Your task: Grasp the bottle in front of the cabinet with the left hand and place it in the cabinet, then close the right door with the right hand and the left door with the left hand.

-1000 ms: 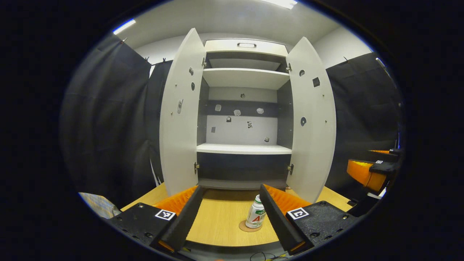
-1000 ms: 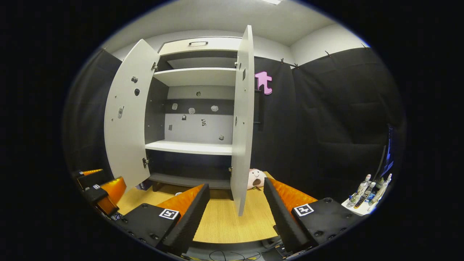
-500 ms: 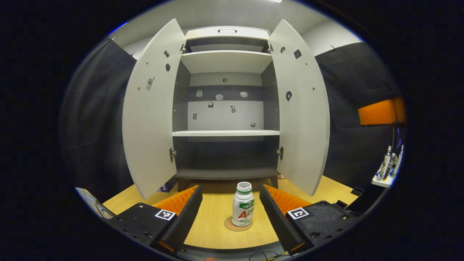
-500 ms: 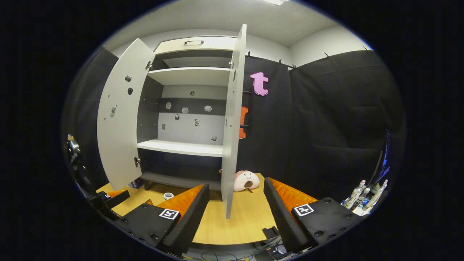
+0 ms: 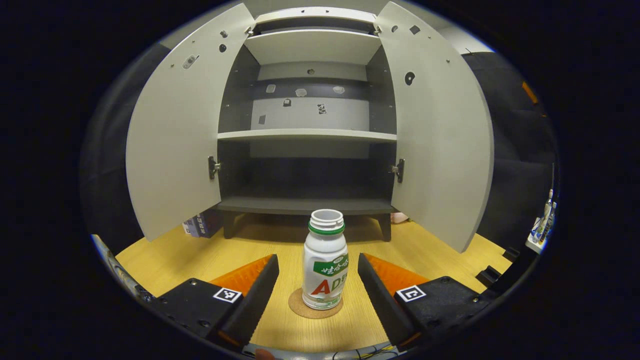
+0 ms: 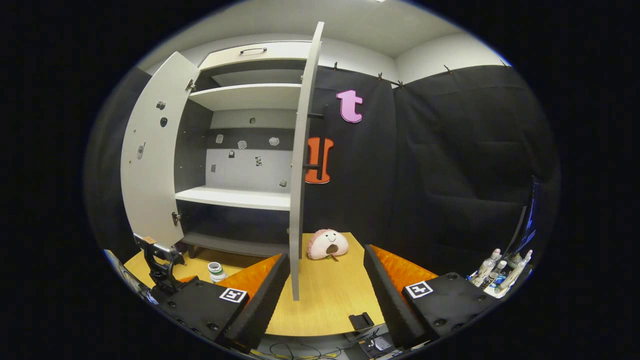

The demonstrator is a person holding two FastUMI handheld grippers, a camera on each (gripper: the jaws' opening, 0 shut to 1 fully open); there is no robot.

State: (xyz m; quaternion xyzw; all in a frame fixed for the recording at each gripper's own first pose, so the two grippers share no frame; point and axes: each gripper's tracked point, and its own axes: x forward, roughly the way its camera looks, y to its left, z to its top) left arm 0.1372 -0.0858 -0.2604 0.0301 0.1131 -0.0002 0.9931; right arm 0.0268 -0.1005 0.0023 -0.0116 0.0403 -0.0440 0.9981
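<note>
Cabinet (image 5: pixel 307 165) stands on desk (image 5: pixel 200 250), two doors wide open: left door (image 5: pixel 172 135), right door (image 5: pixel 440 130); three shelves inside, all bare

One bottle (image 5: pixel 325 262), white, cap off, upright on round coaster (image 5: pixel 300 308) on desk in front of cabinet, between fingers of left tool (image 5: pixel 317 282), untouched; left tool spread, closer to bottle than half second ago

Right tool (image 6: pixel 325 287) spread, holds nothing, right door's edge between its fingers farther off; one plush toy (image 6: pixel 327 244) beside cabinet
</note>
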